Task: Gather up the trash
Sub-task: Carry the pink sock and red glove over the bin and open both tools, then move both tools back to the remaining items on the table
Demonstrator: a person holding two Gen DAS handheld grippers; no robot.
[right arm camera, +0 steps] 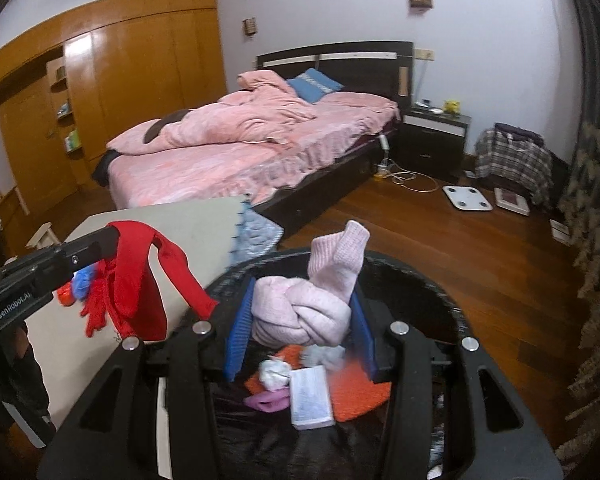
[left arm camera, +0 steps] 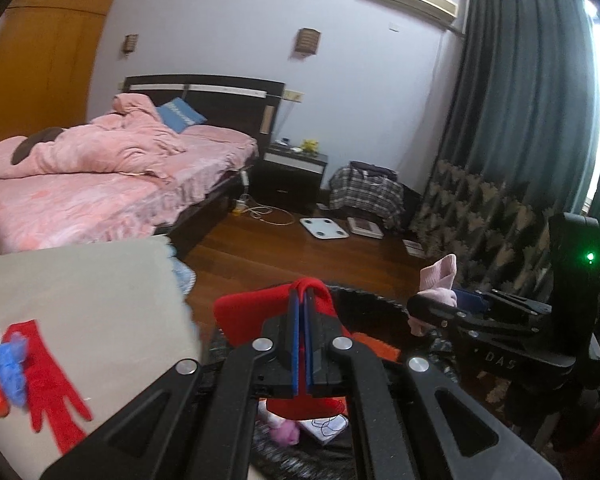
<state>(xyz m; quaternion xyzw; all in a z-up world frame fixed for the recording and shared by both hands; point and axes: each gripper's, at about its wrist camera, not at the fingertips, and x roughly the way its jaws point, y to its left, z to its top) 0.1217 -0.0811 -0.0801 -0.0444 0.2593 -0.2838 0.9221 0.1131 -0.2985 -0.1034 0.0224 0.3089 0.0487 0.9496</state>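
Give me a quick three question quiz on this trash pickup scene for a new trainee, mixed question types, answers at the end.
1. True or false: the left gripper is shut on a red cloth.
2. Multiple choice: what does the right gripper hold? A) a white booklet B) a knotted pink sock C) a blue pillow
3. Short answer: what lies under both grippers?

Key:
1. True.
2. B, the pink sock sits between the blue fingers.
3. A black-lined bin that already holds a white booklet and an orange cloth.
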